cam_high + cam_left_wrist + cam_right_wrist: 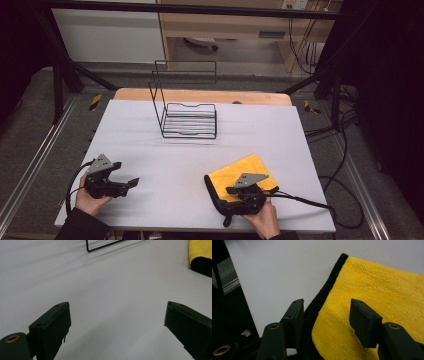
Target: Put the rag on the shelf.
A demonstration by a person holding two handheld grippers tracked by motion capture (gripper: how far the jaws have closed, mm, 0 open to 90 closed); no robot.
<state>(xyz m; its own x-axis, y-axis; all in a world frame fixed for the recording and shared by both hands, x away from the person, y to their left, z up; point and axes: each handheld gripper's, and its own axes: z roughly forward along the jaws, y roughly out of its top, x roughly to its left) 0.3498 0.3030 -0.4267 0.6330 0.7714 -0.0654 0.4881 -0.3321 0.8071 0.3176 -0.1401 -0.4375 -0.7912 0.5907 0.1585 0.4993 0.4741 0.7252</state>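
Note:
A yellow cloth (245, 167) with a black underside and border lies folded at the near right of the white table (165, 155). A hand holds my right gripper (231, 192) low over the cloth's near left part. In the right gripper view the right gripper (327, 315) has its jaws partly apart and straddles the yellow cloth (374, 290) at its black-bordered edge, and I see no pad pressing on it. My left gripper (131, 183) rests in a hand at the near left. Its jaws (116, 320) stand wide apart over bare table.
A black wire rack (189, 120) with a tall back stands at the far middle of the table, and its corner (105, 246) appears in the left gripper view. Cables trail off the table's right side. Black frame posts flank the table.

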